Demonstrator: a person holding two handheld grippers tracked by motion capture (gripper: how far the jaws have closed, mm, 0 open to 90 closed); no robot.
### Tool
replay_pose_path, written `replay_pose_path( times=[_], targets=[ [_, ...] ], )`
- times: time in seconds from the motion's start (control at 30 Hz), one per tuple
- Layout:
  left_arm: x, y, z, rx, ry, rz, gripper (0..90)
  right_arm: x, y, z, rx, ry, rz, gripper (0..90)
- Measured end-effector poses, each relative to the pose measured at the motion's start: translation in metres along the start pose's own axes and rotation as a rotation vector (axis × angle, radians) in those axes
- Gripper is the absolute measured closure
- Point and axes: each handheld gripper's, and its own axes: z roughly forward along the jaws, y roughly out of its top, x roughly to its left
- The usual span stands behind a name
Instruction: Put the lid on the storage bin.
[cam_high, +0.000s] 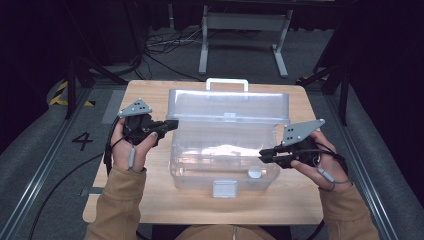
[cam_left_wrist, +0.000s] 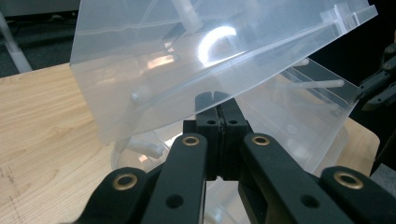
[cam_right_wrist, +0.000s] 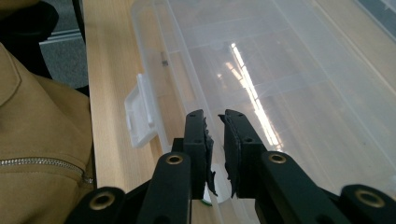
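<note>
Clear plastic box (cam_high: 225, 150) sits mid-table, front latch (cam_high: 224, 188) toward my edge, lid (cam_high: 229, 106) propped open toward the far edge. My left gripper (cam_high: 170, 124) is closed, empty, tips just under the lid's left end. Right gripper (cam_high: 265, 156) hangs over the box's right end, jaws a narrow slit apart, holding nothing. Risk: lid is unsupported, a nudge from the left tips slams it or skids the box.

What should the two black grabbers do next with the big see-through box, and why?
Probably the left gripper should nudge the raised lid of the clear plastic box further back. Its jaws are shut, tips right by the tilted lid's edge, and the box stands open on the wooden table. The right gripper waits over the box's right end.
</note>
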Motion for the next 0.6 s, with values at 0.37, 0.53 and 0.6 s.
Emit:
replay_pose_path(
  times=[0.37,0.53,0.6],
  targets=[
    [-0.002,-0.002,-0.002,0.039,-0.015,0.014,89.6,-0.015,-0.014,-0.03,-0.148,-0.087,0.128,90.0],
    [-0.002,-0.004,-0.003,0.071,-0.028,0.02,89.6,-0.024,-0.026,-0.04,-0.219,-0.132,0.207,90.0],
    [-0.003,-0.004,-0.004,0.08,-0.03,0.025,89.6,-0.026,-0.029,-0.041,-0.23,-0.132,0.222,90.0]
  ],
)
